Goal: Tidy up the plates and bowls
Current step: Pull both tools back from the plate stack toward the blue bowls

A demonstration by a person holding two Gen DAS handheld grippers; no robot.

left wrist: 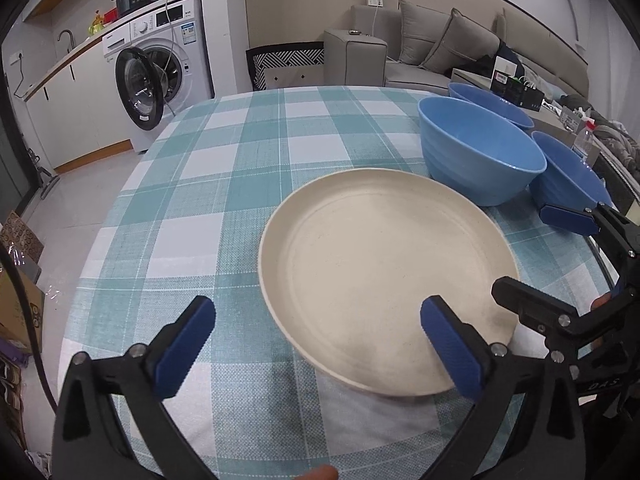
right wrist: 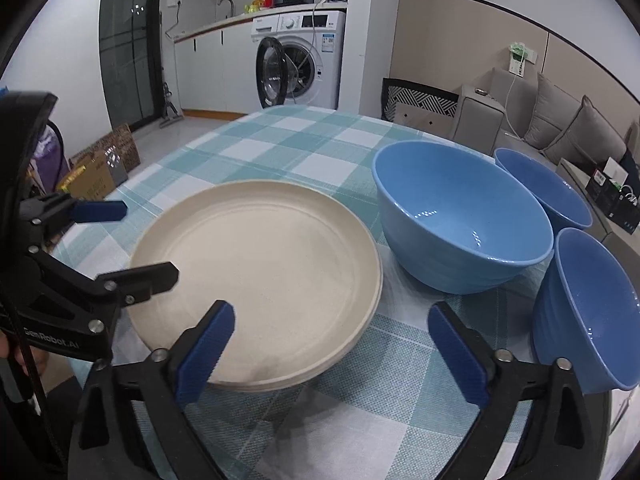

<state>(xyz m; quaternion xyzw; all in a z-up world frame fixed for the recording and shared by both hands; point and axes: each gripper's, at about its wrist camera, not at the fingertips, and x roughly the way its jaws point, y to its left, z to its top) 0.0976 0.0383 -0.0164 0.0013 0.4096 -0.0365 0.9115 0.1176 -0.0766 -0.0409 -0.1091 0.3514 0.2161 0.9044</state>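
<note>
With the cream plates (right wrist: 256, 276) stacked, both the left gripper (left wrist: 316, 344) and right gripper (right wrist: 332, 344) gape wide, empty; next, nesting the blue bowls (right wrist: 464, 220) seems due

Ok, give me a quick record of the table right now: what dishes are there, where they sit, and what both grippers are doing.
surface: round table with teal checked cloth
plates: cream plate stack, at least two judging by the edge, near the front
bowls: three blue bowls, large bowl beside the plates, far bowl behind it, near bowl at the right edge
left gripper: jaws open, holding nothing, over the plates' near rim
right gripper: jaws open, holding nothing
</note>
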